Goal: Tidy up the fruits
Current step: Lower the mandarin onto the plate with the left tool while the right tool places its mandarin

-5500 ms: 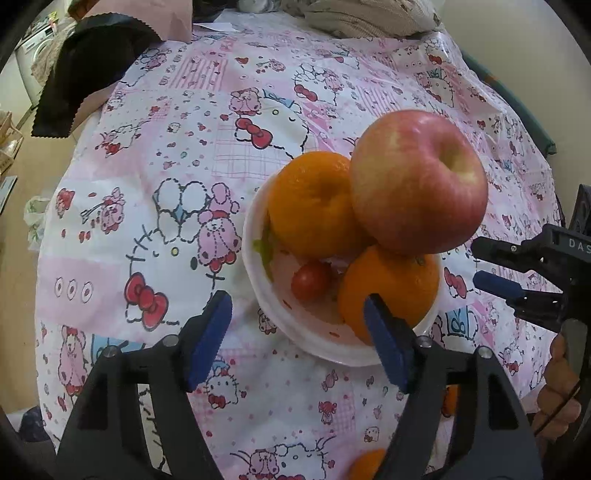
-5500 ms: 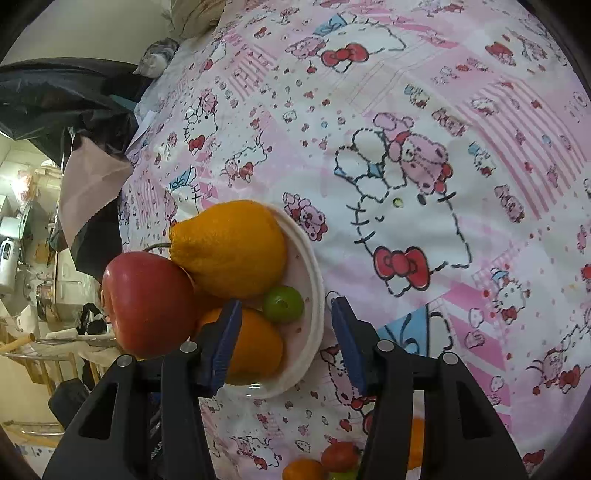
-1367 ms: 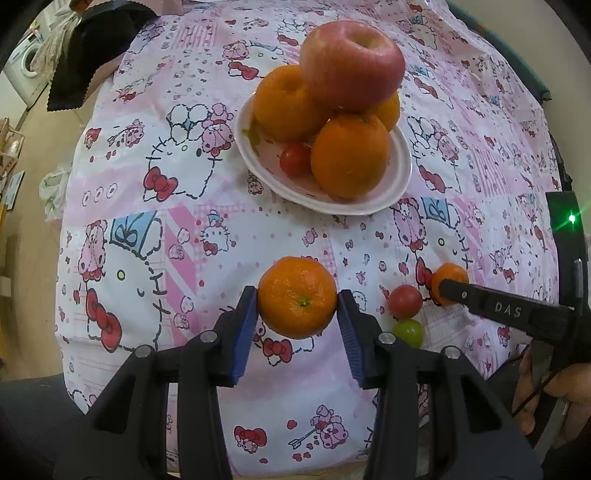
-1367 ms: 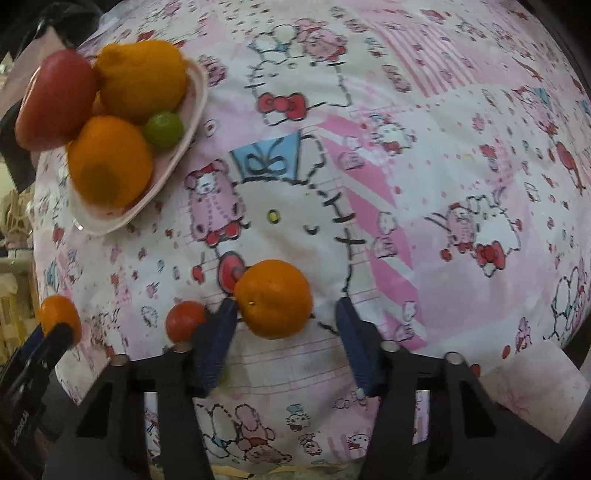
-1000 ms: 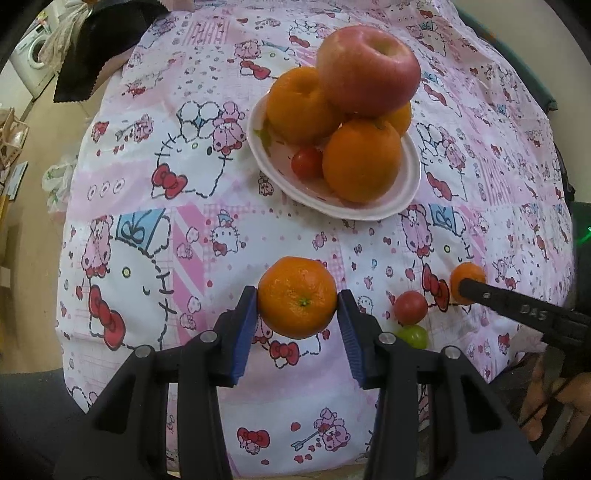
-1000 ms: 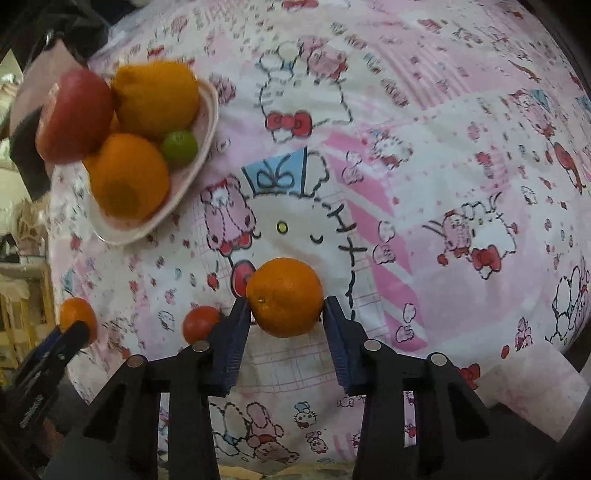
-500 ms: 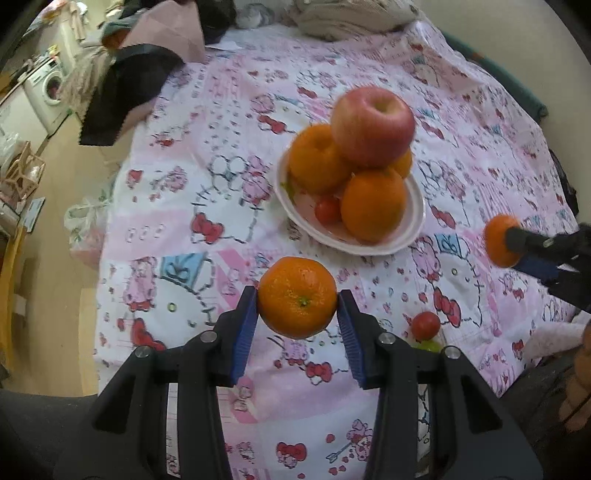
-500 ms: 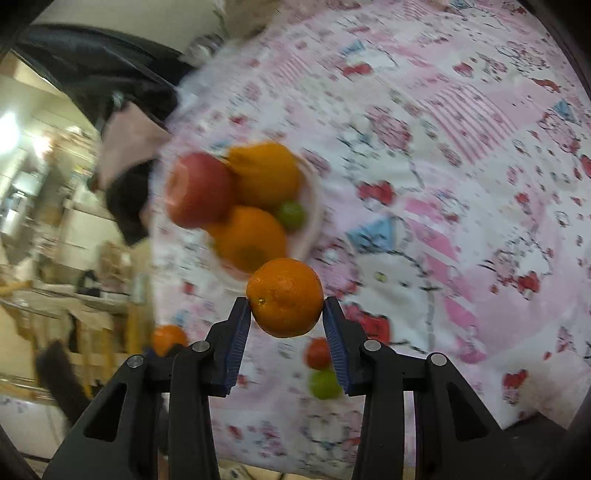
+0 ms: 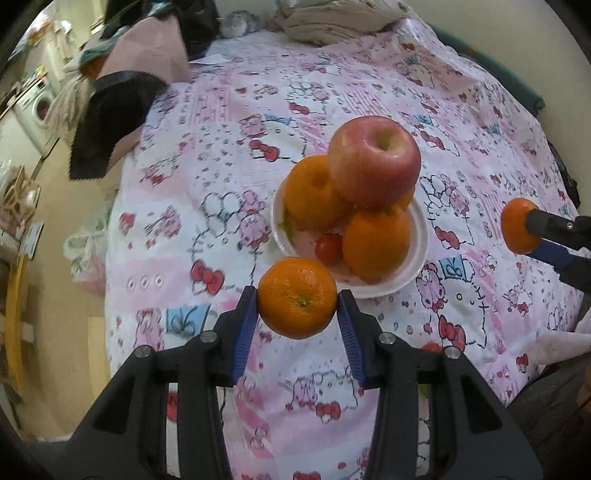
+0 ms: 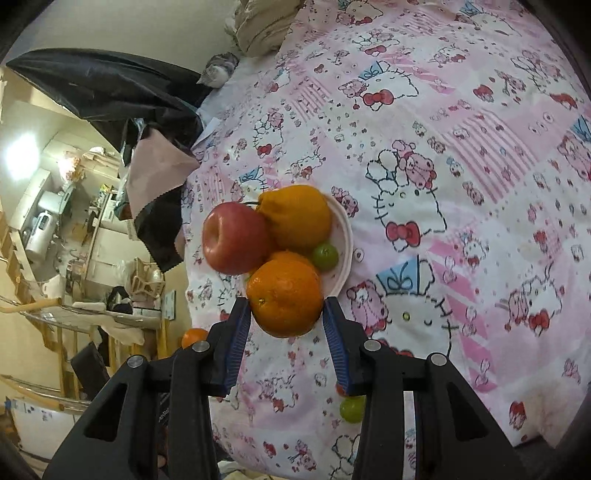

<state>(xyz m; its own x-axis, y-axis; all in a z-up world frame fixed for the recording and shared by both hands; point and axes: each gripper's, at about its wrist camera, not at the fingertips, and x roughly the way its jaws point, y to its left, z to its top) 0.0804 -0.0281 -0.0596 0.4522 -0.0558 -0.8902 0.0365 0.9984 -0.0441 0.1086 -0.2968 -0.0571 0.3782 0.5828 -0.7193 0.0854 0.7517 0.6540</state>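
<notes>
Pink cartoon-print bedcover (image 9: pixel 229 155) fills both views, spread over a bed; beyond its far-left edge, a cluttered room with a washing machine (image 9: pixel 38 107).

Nearest, left wrist view: left gripper (image 9: pixel 297 314), blue pads pressed on either side of a mandarin (image 9: pixel 297 297), jaws narrowed to the fruit's width. Fruit is clear of the cover, just in front of the plate's near rim in the picture.

Right wrist view: right gripper (image 10: pixel 284 319) likewise clamped on a second mandarin (image 10: pixel 284 297), held off the cover, overlapping the plate's near edge in frame. From the left view this same fruit shows at far right, apart from the plate.

Loose on the cover near the front edge: a green cherry tomato (image 10: pixel 351 408) beside the right gripper's finger, a red one mostly hidden behind it.

Mid-distance: white plate (image 9: pixel 419 236) on the cover, piled. Two large oranges in front and left (image 9: pixel 375 243), a third barely visible behind, a red apple (image 9: pixel 373 160) stacked on top. Red cherry tomato (image 9: pixel 328 247) tucked at the plate's near side; a green one (image 10: pixel 325 256) on the opposite side.

Far: black fabric (image 9: pixel 110 122) and a pink cloth (image 9: pixel 147 51) draped off the bed's left corner; folded beige bedding (image 9: pixel 332 18) at the head.
</notes>
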